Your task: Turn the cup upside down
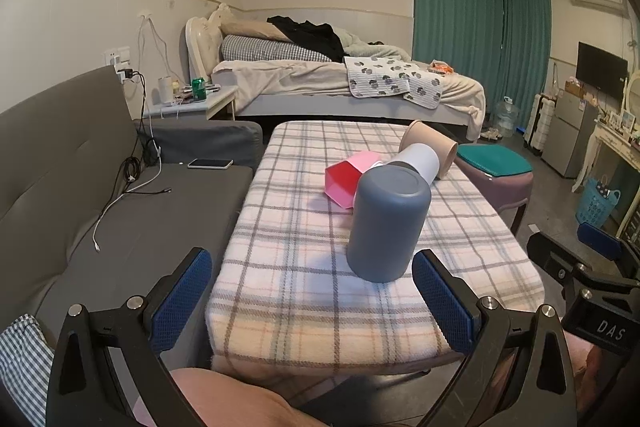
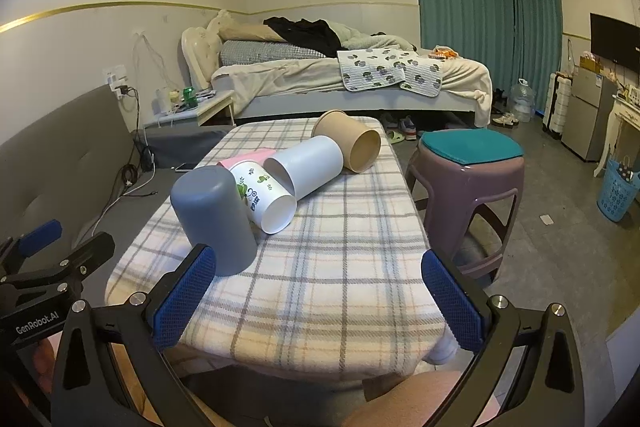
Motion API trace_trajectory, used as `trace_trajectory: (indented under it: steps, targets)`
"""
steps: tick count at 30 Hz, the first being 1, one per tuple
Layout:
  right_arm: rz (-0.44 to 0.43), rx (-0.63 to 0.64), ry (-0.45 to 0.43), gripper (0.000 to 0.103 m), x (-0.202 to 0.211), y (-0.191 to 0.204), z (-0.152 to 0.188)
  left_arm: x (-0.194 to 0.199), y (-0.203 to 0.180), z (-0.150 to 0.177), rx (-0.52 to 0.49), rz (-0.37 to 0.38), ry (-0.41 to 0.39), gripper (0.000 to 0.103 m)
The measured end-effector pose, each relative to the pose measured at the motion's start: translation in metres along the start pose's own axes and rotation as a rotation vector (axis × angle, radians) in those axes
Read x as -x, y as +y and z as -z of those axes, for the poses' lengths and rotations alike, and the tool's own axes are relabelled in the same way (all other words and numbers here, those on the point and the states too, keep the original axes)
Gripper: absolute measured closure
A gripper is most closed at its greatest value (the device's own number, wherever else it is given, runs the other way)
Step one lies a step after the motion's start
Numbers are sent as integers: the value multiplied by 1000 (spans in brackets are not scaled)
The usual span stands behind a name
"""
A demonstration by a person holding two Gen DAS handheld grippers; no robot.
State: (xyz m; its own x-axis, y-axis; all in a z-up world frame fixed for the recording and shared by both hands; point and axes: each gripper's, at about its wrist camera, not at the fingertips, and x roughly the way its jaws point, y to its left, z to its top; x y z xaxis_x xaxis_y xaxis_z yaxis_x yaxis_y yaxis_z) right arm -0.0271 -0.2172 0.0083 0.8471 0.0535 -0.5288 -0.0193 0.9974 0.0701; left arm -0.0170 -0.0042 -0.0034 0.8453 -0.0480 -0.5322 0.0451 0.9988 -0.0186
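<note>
A grey cup point(image 1: 386, 223) stands mouth down on the plaid-covered table point(image 1: 304, 291); it also shows in the right wrist view point(image 2: 214, 217). Behind it lie on their sides a patterned white cup point(image 2: 266, 199), a plain white cup point(image 2: 306, 167), a tan cup point(image 2: 352, 143) and a pink-and-red hexagonal cup point(image 1: 348, 177). My left gripper point(image 1: 312, 297) is open and empty, just in front of the grey cup. My right gripper point(image 2: 320, 299) is open and empty, over the table's near edge, to the right of the grey cup.
A grey sofa point(image 1: 80, 187) with a phone point(image 1: 210, 163) and cables runs along the left. A purple stool point(image 2: 468, 183) with a teal cushion stands right of the table. A bed point(image 2: 340, 79) lies behind, with a nightstand point(image 1: 188, 103) beside it.
</note>
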Motion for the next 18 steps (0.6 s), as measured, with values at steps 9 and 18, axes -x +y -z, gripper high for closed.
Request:
trace_trajectory:
  steps: [9, 18]
  targets:
    - [1, 8, 11, 0, -3, 1, 1, 0, 3, 0, 11, 6, 5, 0]
    - [2, 17, 13, 0, -3, 2, 2, -1, 2, -1, 9, 2, 5, 0]
